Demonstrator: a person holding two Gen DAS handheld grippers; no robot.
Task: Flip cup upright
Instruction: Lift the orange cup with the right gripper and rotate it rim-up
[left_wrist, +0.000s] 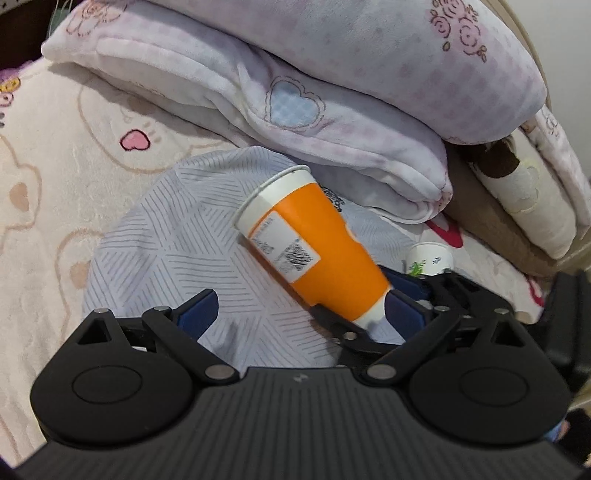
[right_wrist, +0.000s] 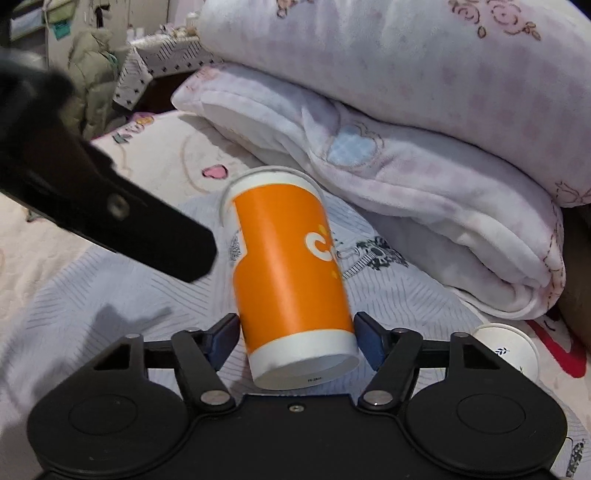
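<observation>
Paper, plush cloth and matt black plastic.

The orange cup (right_wrist: 291, 273) looks like smooth paper with a slight sheen, white at its bands, with a printed paper label stuck on. The folded blankets (right_wrist: 406, 122) are soft, fuzzy fleece; the grey lined cloth (left_wrist: 177, 236) beneath is flatter and woven. Both grippers' bodies look like matt black plastic with shiny metal pins; the blue pads (right_wrist: 369, 339) seem rubbery, though blur makes that uncertain.
</observation>
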